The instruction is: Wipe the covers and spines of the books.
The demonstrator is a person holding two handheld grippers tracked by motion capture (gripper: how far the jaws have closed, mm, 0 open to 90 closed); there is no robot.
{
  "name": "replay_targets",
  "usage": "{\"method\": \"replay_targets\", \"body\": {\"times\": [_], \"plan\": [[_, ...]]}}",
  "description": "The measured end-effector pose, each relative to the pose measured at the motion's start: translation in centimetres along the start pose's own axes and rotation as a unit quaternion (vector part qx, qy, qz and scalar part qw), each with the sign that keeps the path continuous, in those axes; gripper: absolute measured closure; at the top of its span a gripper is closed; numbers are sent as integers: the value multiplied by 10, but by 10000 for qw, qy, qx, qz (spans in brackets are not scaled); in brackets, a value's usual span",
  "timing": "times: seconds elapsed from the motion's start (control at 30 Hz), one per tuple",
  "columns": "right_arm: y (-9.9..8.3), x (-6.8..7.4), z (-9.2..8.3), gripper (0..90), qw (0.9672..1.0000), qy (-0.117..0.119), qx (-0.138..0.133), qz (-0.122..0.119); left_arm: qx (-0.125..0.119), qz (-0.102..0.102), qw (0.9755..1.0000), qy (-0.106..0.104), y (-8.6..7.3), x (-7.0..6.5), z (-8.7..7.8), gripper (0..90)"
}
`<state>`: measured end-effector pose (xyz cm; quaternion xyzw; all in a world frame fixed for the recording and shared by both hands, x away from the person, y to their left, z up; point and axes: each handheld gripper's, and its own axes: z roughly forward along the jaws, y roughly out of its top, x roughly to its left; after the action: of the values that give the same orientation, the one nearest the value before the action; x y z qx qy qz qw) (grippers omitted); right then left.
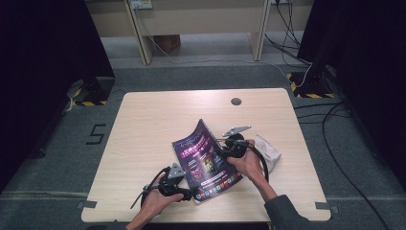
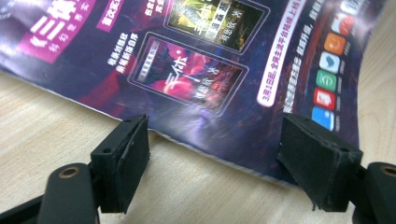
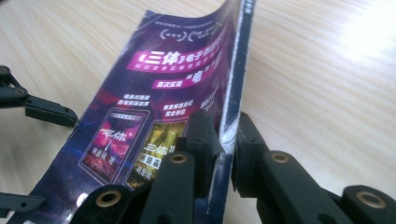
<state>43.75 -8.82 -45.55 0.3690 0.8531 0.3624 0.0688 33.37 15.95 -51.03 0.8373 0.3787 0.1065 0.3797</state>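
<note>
Wooden table [image 1: 143,124], near front edge: we log 1 purple magazine [image 1: 203,158], right side lifted. R gripper [image 1: 229,149] clamped on its spine; L gripper [image 1: 187,195] jaws spread, magazine's front corner betw. them. White cloth [image 1: 269,151] near right edge.

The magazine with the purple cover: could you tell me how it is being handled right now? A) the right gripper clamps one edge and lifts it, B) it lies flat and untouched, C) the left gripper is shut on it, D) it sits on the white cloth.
A: in the right gripper view the right gripper pinches the edge of the magazine, which stands raised off the table.
</note>
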Motion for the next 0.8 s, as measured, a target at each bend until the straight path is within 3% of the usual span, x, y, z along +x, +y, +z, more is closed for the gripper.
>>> {"method": "replay_targets", "body": {"times": [0.07,0.1,0.2,0.27,0.5,0.8], "plan": [[4,1,1,819,9999,-35,91,-134,-5,-4,10000,-1,0,1,-1,241],[13,4,2,831,9990,-118,260,-351,-37,-43,10000,15,-1,3,-5,241],[19,6,2,835,9983,-145,354,-438,-71,-90,9999,53,-2,7,-9,241],[26,9,2,837,9966,-212,489,-630,-140,-166,9997,82,-3,11,-16,241],[35,13,0,840,9938,-285,645,-854,-134,-154,9997,126,-4,15,-22,235],[57,20,-5,843,9871,-572,828,-1242,-175,-229,9994,168,-7,22,-30,235]]}}
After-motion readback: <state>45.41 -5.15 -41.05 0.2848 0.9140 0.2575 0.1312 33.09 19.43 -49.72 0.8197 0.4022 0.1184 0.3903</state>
